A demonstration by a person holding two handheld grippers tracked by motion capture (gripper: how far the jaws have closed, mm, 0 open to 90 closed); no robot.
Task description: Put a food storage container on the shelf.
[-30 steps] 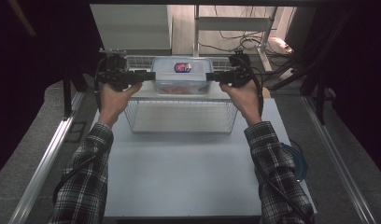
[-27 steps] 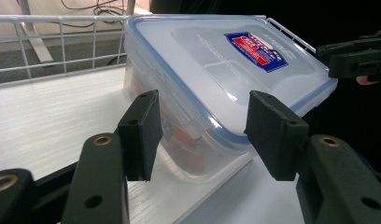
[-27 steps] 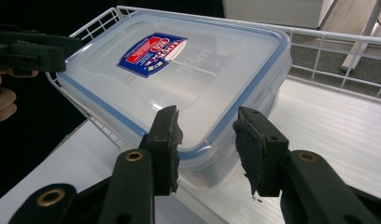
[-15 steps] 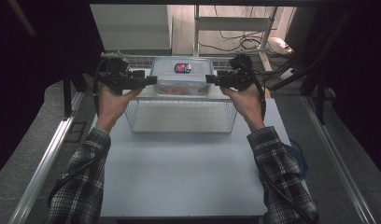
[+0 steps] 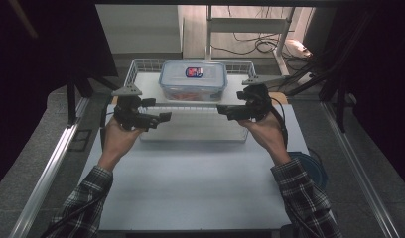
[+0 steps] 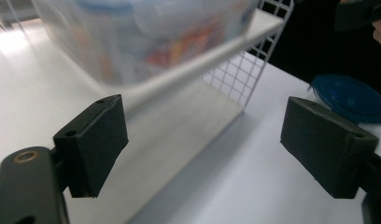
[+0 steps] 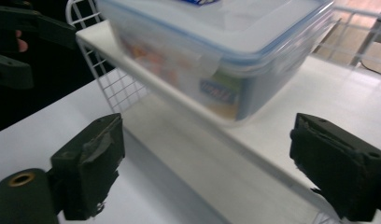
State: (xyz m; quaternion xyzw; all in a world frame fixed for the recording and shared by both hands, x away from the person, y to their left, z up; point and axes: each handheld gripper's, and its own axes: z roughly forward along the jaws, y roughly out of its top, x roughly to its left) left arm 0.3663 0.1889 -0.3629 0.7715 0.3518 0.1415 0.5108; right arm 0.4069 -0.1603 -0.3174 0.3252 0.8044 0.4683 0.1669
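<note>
A clear plastic food container (image 5: 193, 79) with a blue-rimmed lid and a red and blue label stands on the top shelf of a white wire rack (image 5: 190, 108). My left gripper (image 5: 158, 110) hovers in front of the rack's left part, jaws open and empty. My right gripper (image 5: 223, 111) hovers in front of its right part, also open and empty. In the left gripper view the container (image 6: 146, 32) is blurred above the open left gripper (image 6: 212, 140). In the right gripper view the container (image 7: 216, 51) lies just beyond the open right gripper (image 7: 214, 163).
The rack stands at the far end of a white table (image 5: 190, 183). A round blue lid (image 6: 352, 98) lies on the table at the right, partly under the right forearm (image 5: 309, 171). Cables and a metal frame (image 5: 250, 25) lie beyond the table.
Both grippers have drawn back toward the person from the container's two sides and dropped lower in front of the rack. The container has stayed on the shelf.
</note>
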